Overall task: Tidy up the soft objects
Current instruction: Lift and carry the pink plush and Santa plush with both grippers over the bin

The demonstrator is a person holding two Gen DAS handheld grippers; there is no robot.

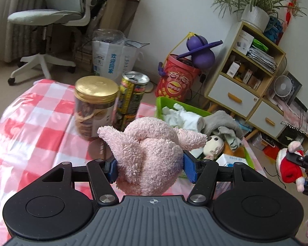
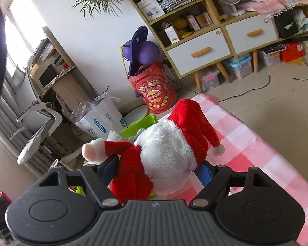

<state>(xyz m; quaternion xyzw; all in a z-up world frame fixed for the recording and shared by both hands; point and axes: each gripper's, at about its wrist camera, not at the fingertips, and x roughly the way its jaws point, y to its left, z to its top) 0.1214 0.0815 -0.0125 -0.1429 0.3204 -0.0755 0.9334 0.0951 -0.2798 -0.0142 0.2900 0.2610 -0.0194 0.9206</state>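
Observation:
My left gripper (image 1: 151, 169) is shut on a pink plush toy (image 1: 147, 153) and holds it above the pink checked tablecloth (image 1: 30, 127). A green bin (image 1: 166, 102) behind it holds white cloth (image 1: 182, 116), a grey soft toy (image 1: 223, 125) and a cream plush (image 1: 213, 143). My right gripper (image 2: 160, 170) is shut on a Santa plush (image 2: 168, 149) in red and white, held over the tablecloth (image 2: 246, 143) near the green bin (image 2: 141, 124). The Santa plush also shows at the right edge of the left wrist view (image 1: 289, 164).
A gold-lidded cookie jar (image 1: 94, 104) and a yellow-green drink can (image 1: 131, 100) stand on the table left of the bin. Beyond the table are a red snack bucket (image 1: 176, 82), a white paper bag (image 1: 113, 61), an office chair (image 1: 49, 20) and a wooden shelf unit (image 1: 248, 71).

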